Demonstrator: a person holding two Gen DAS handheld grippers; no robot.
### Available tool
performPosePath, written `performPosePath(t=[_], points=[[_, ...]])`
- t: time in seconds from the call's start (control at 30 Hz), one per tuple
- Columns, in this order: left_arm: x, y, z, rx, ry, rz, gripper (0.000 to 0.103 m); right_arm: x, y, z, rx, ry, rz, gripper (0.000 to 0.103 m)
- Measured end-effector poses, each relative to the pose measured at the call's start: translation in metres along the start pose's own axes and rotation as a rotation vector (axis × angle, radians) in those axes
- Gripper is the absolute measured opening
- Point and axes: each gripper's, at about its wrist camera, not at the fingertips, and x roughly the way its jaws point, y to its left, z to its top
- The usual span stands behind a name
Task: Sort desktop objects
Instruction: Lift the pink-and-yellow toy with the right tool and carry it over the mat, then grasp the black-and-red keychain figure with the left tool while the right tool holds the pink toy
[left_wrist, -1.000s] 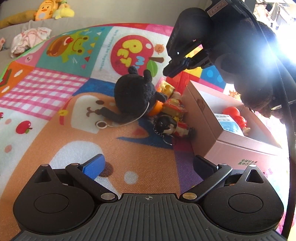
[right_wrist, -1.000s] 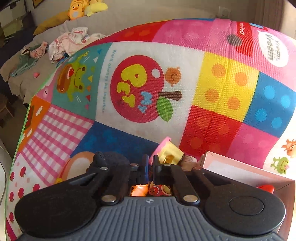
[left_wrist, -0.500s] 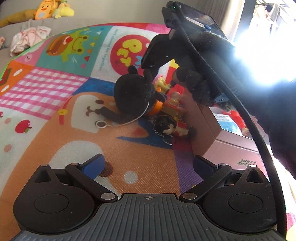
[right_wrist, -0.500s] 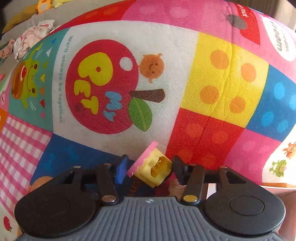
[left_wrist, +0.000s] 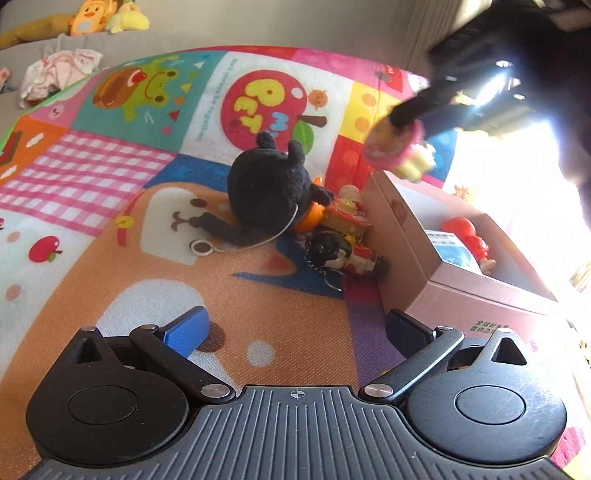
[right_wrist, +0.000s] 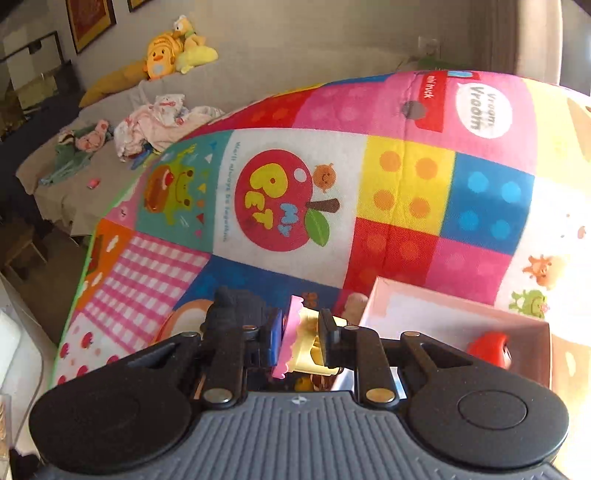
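The right gripper (right_wrist: 300, 341) is clamped on a small toy (right_wrist: 295, 339) and holds it in the air, near the box's (left_wrist: 402, 236) near-left corner — the step in hand looks like carrying it over the rim and letting go inside. To do that well, I would bring the toy fully past the box wall before spreading the fingers, and aim for the bare floor of the box, away from the red figure (left_wrist: 467, 236) and the blue-labelled card (left_wrist: 448, 251) already lying there. The toy is pale yellow with a frilled pink top, rather like a cupcake; in the left view it is blurred, so finer detail is hard to read. The left gripper (left_wrist: 295, 328) hangs low over the mat (left_wrist: 110, 184), fingers wide apart and holding nothing. Still on the mat beside the box lie a black plush (left_wrist: 264, 188) and a few small figures (left_wrist: 343, 254) — likely next.
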Motion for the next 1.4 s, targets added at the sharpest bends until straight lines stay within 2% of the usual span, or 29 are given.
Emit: performPosePath(t=[0.1,0.2,0.27,0.5,0.6,0.67,0.7,0.73,0.77,0.83,0.87,0.97,1.03,1.07,1.1,1.13,1.27,1.4], points=[[0.0,-0.001,0.0,0.0,-0.001,0.0,0.103,-0.041,-0.018,-0.044,0.036,-0.002,0.014,0.02],[0.0,-0.001,0.0,-0.006,-0.006,-0.004,0.103,-0.063,-0.038,-0.088,0.128,0.019,0.078,0.02],[0.001,-0.001,0.0,-0.009,-0.007,-0.005,0.103,-0.067,-0.051,-0.116,0.2,0.033,0.135,0.02],[0.002,-0.002,0.0,0.001,-0.008,0.007,0.103,-0.061,-0.094,-0.188,0.449,0.016,0.213,0.019],[0.002,-0.003,-0.001,0.009,-0.007,0.016,0.103,-0.072,-0.107,-0.2,0.468,-0.031,0.182,0.019],[0.002,-0.005,-0.001,0.02,-0.005,0.029,0.103,-0.082,-0.113,-0.208,0.455,-0.073,0.117,0.021],[0.002,-0.006,-0.001,0.026,-0.003,0.035,0.103,-0.086,-0.114,-0.212,0.441,-0.089,0.086,0.023],[0.002,-0.007,-0.001,0.032,0.0,0.04,0.103,-0.091,-0.115,-0.215,0.432,-0.109,0.062,0.037],[0.003,-0.009,-0.001,0.039,0.003,0.045,0.103,-0.097,-0.116,-0.219,0.428,-0.139,0.042,0.061],[0.004,-0.011,0.0,0.053,0.011,0.055,0.103,-0.107,-0.115,-0.228,0.418,-0.215,-0.009,0.09],[0.005,-0.012,0.002,0.064,0.017,0.057,0.103,-0.11,-0.112,-0.231,0.402,-0.246,-0.034,0.097],[0.007,-0.013,0.014,0.084,0.003,0.066,0.103,-0.112,-0.105,-0.241,0.355,-0.299,-0.09,0.1],[0.01,-0.009,0.028,0.034,0.011,0.024,0.101,-0.107,-0.1,-0.247,0.347,-0.315,-0.124,0.101],[0.013,-0.006,0.036,0.003,0.024,0.001,0.091,-0.104,-0.098,-0.25,0.343,-0.315,-0.131,0.102],[0.016,-0.006,0.041,-0.012,0.041,-0.014,0.072,-0.101,-0.097,-0.253,0.341,-0.311,-0.135,0.102],[0.022,-0.006,0.048,-0.028,0.066,-0.026,0.068,-0.097,-0.095,-0.255,0.34,-0.304,-0.141,0.103],[0.045,-0.008,0.06,-0.104,0.118,-0.056,0.069,-0.094,-0.09,-0.258,0.316,-0.313,-0.161,0.103],[0.072,-0.01,0.067,-0.137,0.154,-0.02,0.066,-0.092,-0.089,-0.259,0.318,-0.308,-0.176,0.103]])
